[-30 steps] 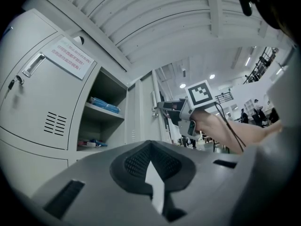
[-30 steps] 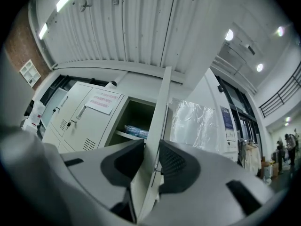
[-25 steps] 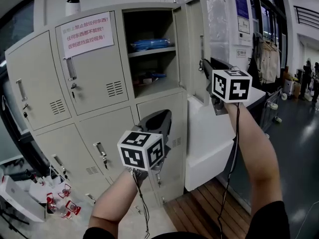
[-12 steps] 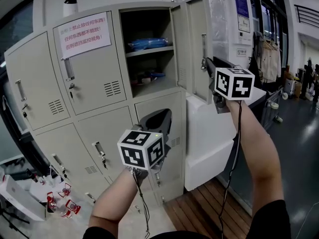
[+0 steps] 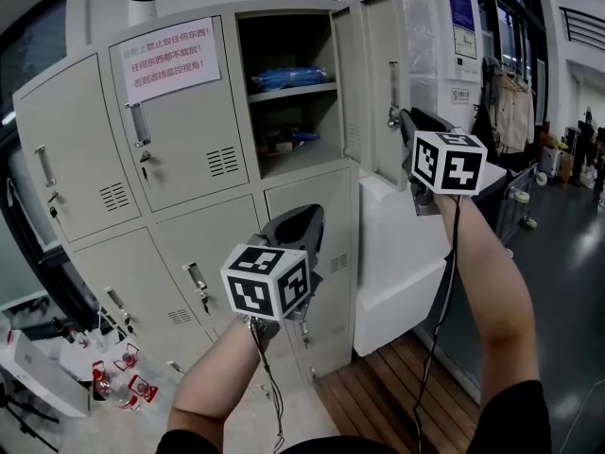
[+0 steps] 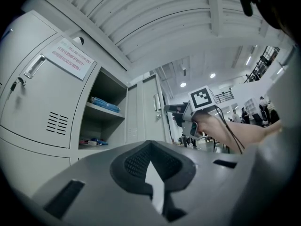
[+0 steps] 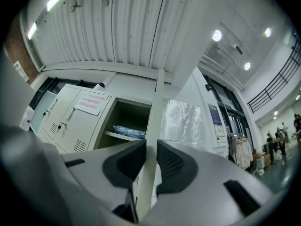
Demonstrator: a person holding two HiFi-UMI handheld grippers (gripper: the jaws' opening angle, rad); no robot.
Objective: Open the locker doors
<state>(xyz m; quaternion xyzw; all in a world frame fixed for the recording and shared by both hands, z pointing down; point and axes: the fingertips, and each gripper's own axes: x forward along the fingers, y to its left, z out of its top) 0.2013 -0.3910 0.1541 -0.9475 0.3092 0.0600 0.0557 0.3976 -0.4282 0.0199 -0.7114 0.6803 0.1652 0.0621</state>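
A beige locker bank [image 5: 189,159] stands in front of me. Its top right door [image 5: 378,83] is swung open, showing a shelf with a blue packet [image 5: 288,77]. My right gripper [image 5: 402,121] has just been closing its jaws. In the right gripper view the pads of this gripper [image 7: 150,157] press on the door's free edge [image 7: 155,117], which runs between them. My left gripper [image 5: 301,218] hangs lower, before the closed lower right door [image 5: 312,225], apart from it. Seen in its own view, my left gripper [image 6: 150,145] has its tips together and holds nothing.
The other doors stay closed, one bearing a paper sign [image 5: 168,60]. A white cabinet [image 5: 397,253] stands just right of the lockers, behind the open door. Small bottles and boxes [image 5: 113,372] lie on the floor at left. Wooden floor boards [image 5: 397,376] run below.
The open door has swung slightly further right with my right gripper on its edge. My left gripper has kept its place.
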